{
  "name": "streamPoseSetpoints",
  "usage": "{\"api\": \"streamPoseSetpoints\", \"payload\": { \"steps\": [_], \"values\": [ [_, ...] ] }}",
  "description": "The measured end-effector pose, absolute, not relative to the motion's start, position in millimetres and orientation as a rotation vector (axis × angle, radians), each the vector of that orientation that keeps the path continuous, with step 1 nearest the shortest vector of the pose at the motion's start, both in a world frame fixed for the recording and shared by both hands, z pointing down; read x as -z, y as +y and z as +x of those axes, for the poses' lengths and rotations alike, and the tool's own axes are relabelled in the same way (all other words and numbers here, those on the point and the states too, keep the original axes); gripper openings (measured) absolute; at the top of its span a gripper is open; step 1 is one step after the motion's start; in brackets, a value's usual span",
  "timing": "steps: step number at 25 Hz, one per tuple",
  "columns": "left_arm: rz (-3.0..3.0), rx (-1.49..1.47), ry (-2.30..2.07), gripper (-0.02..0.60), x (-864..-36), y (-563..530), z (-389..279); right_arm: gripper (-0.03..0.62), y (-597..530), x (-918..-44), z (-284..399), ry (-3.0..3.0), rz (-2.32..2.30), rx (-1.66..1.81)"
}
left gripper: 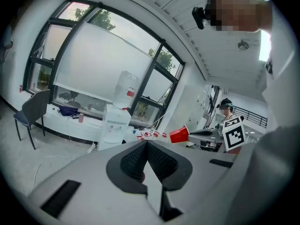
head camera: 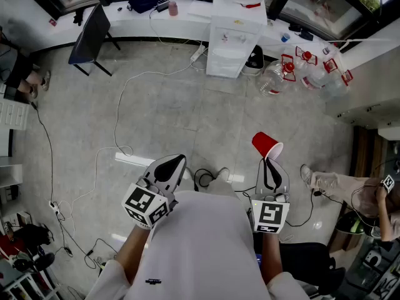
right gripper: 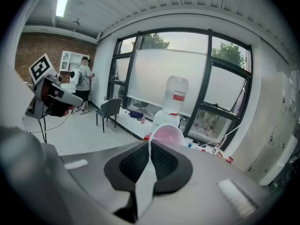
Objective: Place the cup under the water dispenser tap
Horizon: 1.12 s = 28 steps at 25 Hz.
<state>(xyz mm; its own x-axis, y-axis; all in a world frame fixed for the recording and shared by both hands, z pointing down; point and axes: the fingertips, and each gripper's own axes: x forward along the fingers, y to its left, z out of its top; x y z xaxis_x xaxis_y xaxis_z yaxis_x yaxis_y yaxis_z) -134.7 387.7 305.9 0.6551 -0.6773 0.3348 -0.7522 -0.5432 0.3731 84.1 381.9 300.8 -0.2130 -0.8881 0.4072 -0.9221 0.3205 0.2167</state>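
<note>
While the right gripper's jaws pinch its rim, the cup tilts.

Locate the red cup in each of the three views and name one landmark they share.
Head view: the red cup is right of centre, at the tip of the right gripper.
Left gripper view: cup right of centre, lying sideways in the air.
Right gripper view: cup at centre, open mouth toward the camera, rim pinched.
Shared landmark: the water dispenser.
</note>
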Motion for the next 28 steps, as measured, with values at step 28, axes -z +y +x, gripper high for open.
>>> {"api": "streamPoseSetpoints", "payload": {
  "steps": [28],
  "values": [
    [2.420, -0.262, -1.245, -0.002, -281.7, 381.5, 16.0, 0.023, 395.8, -276.9, 209.7, -2.351, 1.527, -0.041]
  ]
}}
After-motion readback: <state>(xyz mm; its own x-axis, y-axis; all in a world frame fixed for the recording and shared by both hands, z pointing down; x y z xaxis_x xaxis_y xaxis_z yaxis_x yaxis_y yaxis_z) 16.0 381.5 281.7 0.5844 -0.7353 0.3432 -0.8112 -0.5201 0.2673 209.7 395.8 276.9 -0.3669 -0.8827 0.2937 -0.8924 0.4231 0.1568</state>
